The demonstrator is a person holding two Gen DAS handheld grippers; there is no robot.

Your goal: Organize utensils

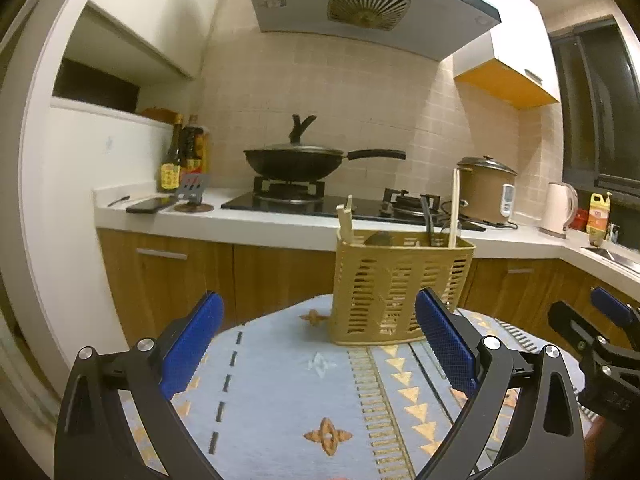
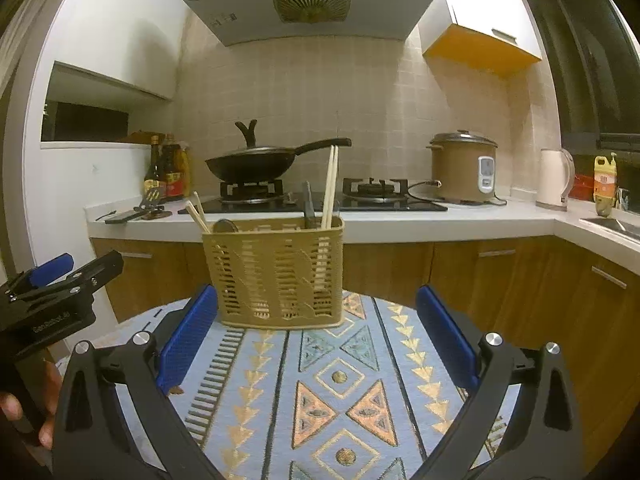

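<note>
A tan slotted utensil basket (image 1: 400, 292) stands on the far part of a table with a blue patterned cloth (image 1: 288, 392); it also shows in the right wrist view (image 2: 276, 276). Wooden chopsticks (image 2: 330, 184) stand in its right end, shorter chopsticks (image 2: 198, 212) lean at its left end, and a dark-handled utensil (image 2: 308, 208) and a spoon bowl (image 2: 224, 225) sit between. My left gripper (image 1: 320, 340) is open and empty, short of the basket. My right gripper (image 2: 316, 336) is open and empty, just in front of the basket.
Behind the table runs a white counter (image 2: 400, 224) with a gas hob, a black wok (image 2: 256, 164), sauce bottles (image 2: 166, 176), a rice cooker (image 2: 464, 168), a kettle (image 2: 554, 178) and a phone (image 1: 150, 204). Wooden cabinets stand below; a sink (image 2: 612, 226) is at the right.
</note>
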